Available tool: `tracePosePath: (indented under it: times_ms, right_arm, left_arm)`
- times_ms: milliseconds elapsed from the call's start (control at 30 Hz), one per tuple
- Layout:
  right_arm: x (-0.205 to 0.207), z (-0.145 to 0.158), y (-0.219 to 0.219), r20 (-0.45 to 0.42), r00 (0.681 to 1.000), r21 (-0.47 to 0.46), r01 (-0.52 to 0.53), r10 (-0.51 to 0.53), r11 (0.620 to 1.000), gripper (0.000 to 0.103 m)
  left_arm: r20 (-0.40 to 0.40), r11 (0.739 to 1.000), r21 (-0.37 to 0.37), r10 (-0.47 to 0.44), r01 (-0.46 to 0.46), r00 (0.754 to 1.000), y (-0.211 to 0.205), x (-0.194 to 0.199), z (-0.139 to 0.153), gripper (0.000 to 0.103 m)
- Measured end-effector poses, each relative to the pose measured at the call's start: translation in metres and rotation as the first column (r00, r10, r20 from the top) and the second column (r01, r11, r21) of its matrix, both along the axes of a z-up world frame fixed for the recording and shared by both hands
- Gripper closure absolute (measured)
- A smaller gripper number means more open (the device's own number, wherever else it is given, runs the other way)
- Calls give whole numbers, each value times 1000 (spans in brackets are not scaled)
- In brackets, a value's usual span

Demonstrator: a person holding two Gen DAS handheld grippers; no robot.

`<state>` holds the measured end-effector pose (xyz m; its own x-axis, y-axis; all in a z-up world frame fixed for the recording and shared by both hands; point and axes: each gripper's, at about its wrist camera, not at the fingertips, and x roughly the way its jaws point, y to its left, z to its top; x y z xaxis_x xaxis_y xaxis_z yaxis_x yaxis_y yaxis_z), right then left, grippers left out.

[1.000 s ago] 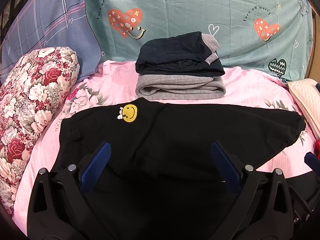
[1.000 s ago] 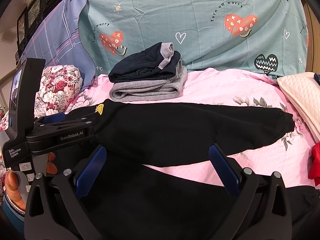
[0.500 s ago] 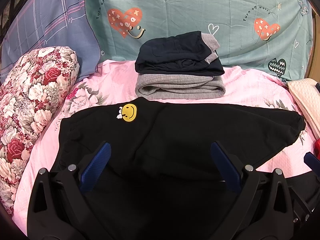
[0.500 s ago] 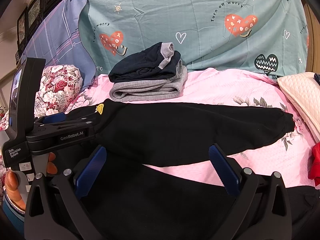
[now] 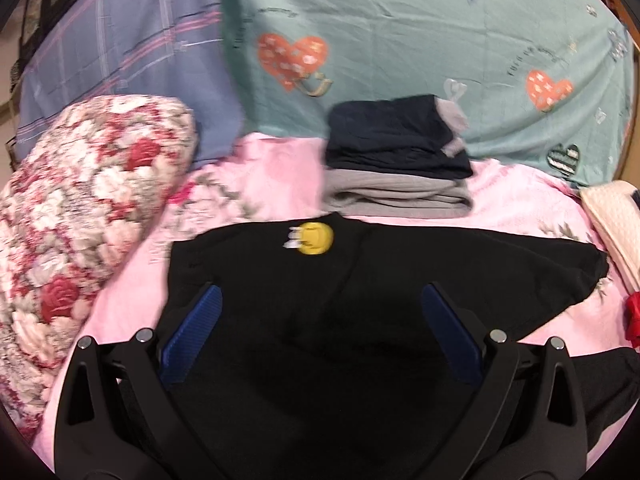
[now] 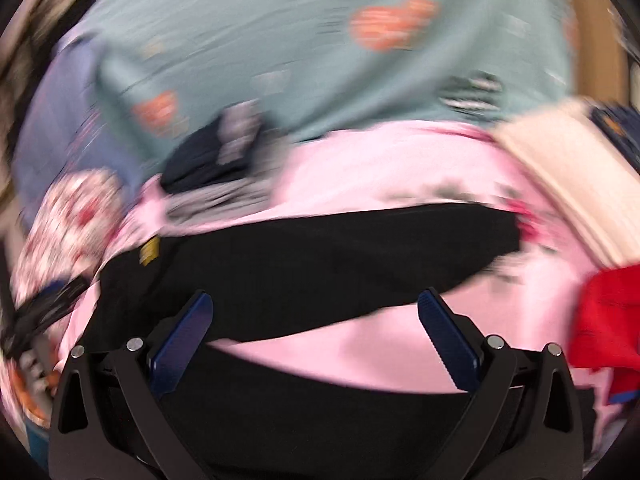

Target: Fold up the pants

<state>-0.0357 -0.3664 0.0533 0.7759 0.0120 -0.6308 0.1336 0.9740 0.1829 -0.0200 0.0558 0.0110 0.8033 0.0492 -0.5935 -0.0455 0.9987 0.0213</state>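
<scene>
Black pants (image 5: pixel 360 288) with a yellow smiley patch (image 5: pixel 315 239) lie spread across the pink bed. One leg stretches right (image 6: pixel 360 248), the other runs along the near edge (image 6: pixel 320 408). My left gripper (image 5: pixel 320 332) is open and empty, hovering over the waist part of the pants. My right gripper (image 6: pixel 316 330) is open and empty, above the gap between the two legs. The right wrist view is blurred by motion.
A stack of folded dark and grey clothes (image 5: pixel 396 168) sits behind the pants. A floral bolster (image 5: pixel 80 216) lies at the left. A cream quilted item (image 6: pixel 568 184) and a red garment (image 6: pixel 608 312) lie at the right. Teal bedding (image 5: pixel 400 40) stands at the back.
Both views have shifted. The right gripper has swung to the right, so the red garment now shows more and the left gripper has slid to the view's left edge. Both grippers remain open.
</scene>
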Motion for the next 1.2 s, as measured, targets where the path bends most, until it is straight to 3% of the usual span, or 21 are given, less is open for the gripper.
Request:
tracePosePath:
  times_ms: [100, 167, 233, 300, 700, 800, 833, 867, 1100, 1200]
  right_arm:
    - [1, -15, -86, -53, 987, 145, 155, -149, 977, 2]
    - [7, -28, -111, -101, 977, 159, 202, -187, 966, 18]
    - [16, -47, -128, -151, 971, 200, 215, -187, 956, 25]
    - [29, -57, -133, -171, 968, 228, 222, -185, 948, 34]
    - [97, -90, -133, -190, 961, 219, 239, -199, 946, 35]
    - [99, -87, -126, -193, 958, 160, 246, -214, 956, 56]
    - [97, -86, -128, -182, 962, 176, 234, -202, 956, 88]
    - [94, -85, -136, -159, 976, 294, 191, -149, 936, 95]
    - [73, -25, -158, -4, 978, 268, 204, -210, 942, 95]
    - [78, -23, -178, -66, 966, 216, 260, -251, 941, 94]
  left_arm:
    - [-16, 998, 18, 59, -59, 998, 26, -4, 0, 2]
    - [-28, 995, 34, 99, -98, 995, 42, -8, -2, 2]
    - [-42, 989, 51, 141, -138, 989, 58, -10, -4, 2]
    - [-57, 984, 62, 172, -169, 983, 69, -13, -5, 2]
    - [-102, 961, 91, 268, -260, 958, 106, -18, -16, 2]
    - [-125, 960, 89, 276, -267, 953, 110, -13, -22, 2]
    - [-131, 958, 94, 281, -270, 951, 113, -11, -24, 2]
    - [-135, 957, 96, 285, -274, 949, 115, -9, -24, 2]
    - [-163, 951, 50, 308, -304, 937, 149, 7, -17, 2]
    - [-175, 954, 25, 300, -300, 938, 157, 10, -16, 2]
